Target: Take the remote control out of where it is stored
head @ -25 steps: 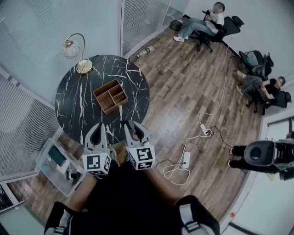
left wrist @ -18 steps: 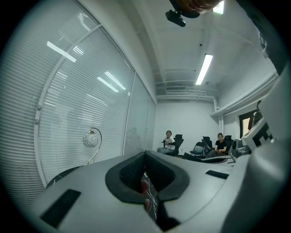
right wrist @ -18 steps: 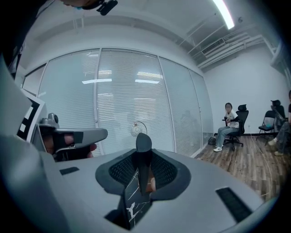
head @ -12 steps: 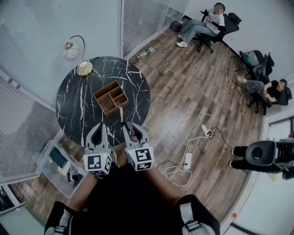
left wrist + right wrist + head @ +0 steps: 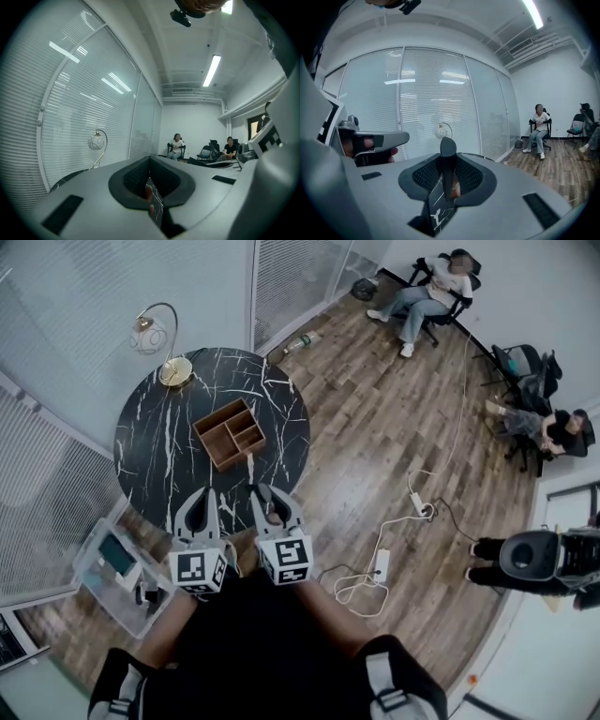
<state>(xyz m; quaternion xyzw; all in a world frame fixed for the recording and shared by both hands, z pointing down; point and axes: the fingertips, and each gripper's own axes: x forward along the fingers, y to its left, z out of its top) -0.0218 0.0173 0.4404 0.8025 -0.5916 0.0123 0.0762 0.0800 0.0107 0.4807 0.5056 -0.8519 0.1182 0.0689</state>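
Observation:
A slim dark remote control (image 5: 448, 152) stands upright between the jaws of my right gripper (image 5: 447, 174), which is shut on it, its rounded end poking out past the tips. In the head view that right gripper (image 5: 266, 493) hovers at the near edge of the round black marble table (image 5: 155, 456). Just beyond it sits a wooden compartment box (image 5: 210, 442). Beside it, my left gripper (image 5: 202, 495) is shut with nothing in it. The left gripper view shows the left gripper (image 5: 151, 161) with its jaws meeting at the tips.
A gold arc lamp (image 5: 157, 338) stands at the table's far edge. A clear plastic bin (image 5: 117, 568) is on the floor at the left. A power strip with white cables (image 5: 380, 563) lies on the wood floor to the right. People sit on chairs (image 5: 427, 292) far off.
Both grippers stay where they were. Only the head view has shifted slightly.

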